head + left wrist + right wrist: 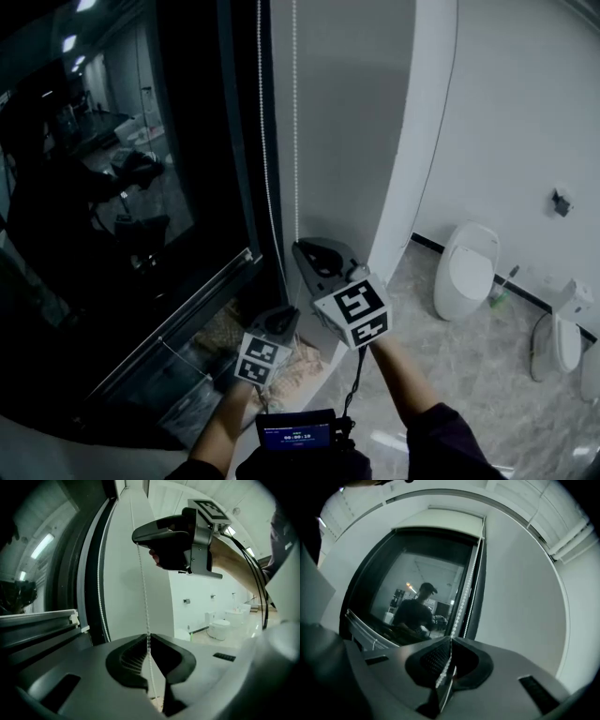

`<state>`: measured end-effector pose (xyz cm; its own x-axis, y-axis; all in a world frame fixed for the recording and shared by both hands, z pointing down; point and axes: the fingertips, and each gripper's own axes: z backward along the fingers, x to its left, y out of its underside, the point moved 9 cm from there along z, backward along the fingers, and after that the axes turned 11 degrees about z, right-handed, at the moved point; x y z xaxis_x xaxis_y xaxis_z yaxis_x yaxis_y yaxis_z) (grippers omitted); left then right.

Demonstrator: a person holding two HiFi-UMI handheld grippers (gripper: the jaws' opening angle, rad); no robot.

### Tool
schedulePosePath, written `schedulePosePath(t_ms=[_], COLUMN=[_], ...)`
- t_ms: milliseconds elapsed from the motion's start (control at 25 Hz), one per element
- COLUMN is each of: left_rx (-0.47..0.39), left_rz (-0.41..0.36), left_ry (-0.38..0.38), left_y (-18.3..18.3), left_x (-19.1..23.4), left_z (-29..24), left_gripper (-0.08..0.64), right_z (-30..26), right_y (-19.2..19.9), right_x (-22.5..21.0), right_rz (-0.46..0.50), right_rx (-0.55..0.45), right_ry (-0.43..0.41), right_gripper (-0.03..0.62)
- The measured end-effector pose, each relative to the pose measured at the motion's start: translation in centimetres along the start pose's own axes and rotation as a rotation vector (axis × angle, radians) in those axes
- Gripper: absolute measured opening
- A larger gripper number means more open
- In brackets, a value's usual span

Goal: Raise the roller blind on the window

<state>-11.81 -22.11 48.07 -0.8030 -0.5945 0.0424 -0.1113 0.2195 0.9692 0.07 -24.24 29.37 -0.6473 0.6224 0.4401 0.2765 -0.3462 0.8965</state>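
Thin white bead chain [295,112] hangs vertical beside the dark glass window [112,187], pinched by left gripper [148,637] below, right gripper [451,641] above.

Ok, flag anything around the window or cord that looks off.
Nothing stands out. The bead chain hangs straight beside the window frame, with the left gripper and the right gripper both shut on it. The glass looks intact.
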Motion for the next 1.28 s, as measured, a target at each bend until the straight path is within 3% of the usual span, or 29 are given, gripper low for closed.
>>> schedulePosePath(t_ms=[120, 280, 480, 680, 920, 1080, 1280], left_rx=[-0.044, -0.210, -0.370, -0.415, -0.424, -0.412, -0.412], left_rz=[0.060, 0.089, 0.051, 0.002, 0.006, 0.022, -0.014], left_ry=[0.014, 0.025, 0.060, 0.085, 0.098, 0.079, 0.022], left_y=[-1.2, -7.4, -16.1, -21.1, -22.2, -20.4, -18.1], left_x=[0.2, 0.9, 1.0, 0.2, -0.5, -0.7, -1.0], left_z=[1.2, 3.4, 5.5, 5.2, 4.7, 4.6, 4.5], left_gripper=[0.012, 0.012, 0.012, 0.014, 0.012, 0.011, 0.009], right_z=[0.1, 0.2, 0.4, 0.6, 1.0, 1.9, 3.2], right_y=[1.8, 4.6, 6.6, 7.0, 7.7, 9.5, 12.8], right_x=[0.9, 2.5, 4.2, 5.0, 6.4, 7.1, 8.0], right_rz=[0.058, 0.067, 0.050, 0.039, 0.035, -0.005, -0.044], right_rx=[0.054, 0.121, 0.156, 0.151, 0.162, 0.197, 0.306], right_ry=[0.006, -0.021, -0.045, -0.050, -0.061, -0.068, -0.114], right_gripper=[0.018, 0.018, 0.018, 0.012, 0.012, 0.012, 0.014])
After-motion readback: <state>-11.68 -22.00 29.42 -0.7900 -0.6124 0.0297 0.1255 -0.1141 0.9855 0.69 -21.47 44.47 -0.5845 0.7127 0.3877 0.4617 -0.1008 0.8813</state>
